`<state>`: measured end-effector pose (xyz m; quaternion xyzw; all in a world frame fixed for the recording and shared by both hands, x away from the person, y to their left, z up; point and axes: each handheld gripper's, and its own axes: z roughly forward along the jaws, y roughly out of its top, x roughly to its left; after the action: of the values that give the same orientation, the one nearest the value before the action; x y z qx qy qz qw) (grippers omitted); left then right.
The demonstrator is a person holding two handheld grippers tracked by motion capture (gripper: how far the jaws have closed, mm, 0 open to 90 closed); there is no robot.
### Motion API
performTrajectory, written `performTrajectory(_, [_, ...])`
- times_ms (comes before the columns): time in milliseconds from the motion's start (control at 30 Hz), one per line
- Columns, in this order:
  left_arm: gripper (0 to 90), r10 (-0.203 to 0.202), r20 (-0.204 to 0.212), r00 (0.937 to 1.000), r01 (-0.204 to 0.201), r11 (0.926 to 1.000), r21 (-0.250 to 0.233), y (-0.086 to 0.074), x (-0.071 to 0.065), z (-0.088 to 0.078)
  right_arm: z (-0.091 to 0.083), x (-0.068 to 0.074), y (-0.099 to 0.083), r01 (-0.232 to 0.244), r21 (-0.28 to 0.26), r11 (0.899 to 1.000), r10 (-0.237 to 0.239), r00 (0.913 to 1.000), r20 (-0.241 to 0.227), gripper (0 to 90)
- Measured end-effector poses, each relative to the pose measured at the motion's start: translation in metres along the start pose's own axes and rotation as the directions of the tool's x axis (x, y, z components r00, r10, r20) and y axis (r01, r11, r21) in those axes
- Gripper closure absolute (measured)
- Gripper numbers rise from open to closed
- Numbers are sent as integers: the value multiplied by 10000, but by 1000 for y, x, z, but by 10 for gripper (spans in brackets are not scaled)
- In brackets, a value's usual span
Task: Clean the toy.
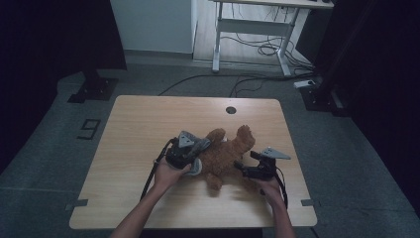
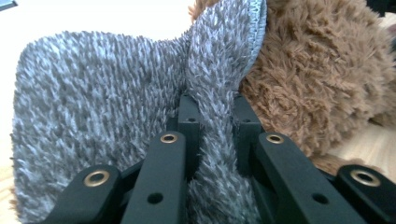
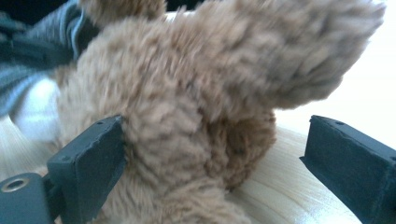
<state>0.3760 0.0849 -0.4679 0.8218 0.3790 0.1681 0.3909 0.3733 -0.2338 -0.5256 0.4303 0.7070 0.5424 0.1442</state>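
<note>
The person's forearms are bare, with no sleeves or gloves. Each hand carries a black tool. The left gripper [image 1: 190, 151] has a chunky dark body topped by a grey three-cornered plate, and a black cable loops from it past the wrist. The right gripper [image 1: 247, 166] is black too, with the same kind of grey plate and a dark cable along the forearm. Seen close in the left gripper view, the jaws are matt black bars joined by linked arms, with brass-coloured rivets and small round holes. In the right gripper view the jaws end in flat, dark rectangular pads with slightly worn edges.
</note>
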Motion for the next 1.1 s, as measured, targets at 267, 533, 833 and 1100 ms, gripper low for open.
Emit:
performTrajectory(267, [785, 208, 326, 9993, -201, 9996, -213, -13, -11, -9, -16, 5, 17, -632, -906, 9939, 657, 9975, 247, 80])
performTrajectory(533, [786, 43, 810, 9967, -3, 9987, -500, -27, -17, -16, -14, 2, 15, -862, -799, 9931, 882, 9959, 222, 107])
performTrajectory(833, [785, -50, 1000, 9950, 105, 9985, -545, -31, -21, -19, -20, 2, 13, -490, -917, 9946, 459, 9983, -348, 427])
performTrajectory(1100, [779, -345, 1216, 9920, 412, 9977, -529, -30, -20, -22, -24, 5, 2, -257, -662, 9975, 226, 9987, -464, 603])
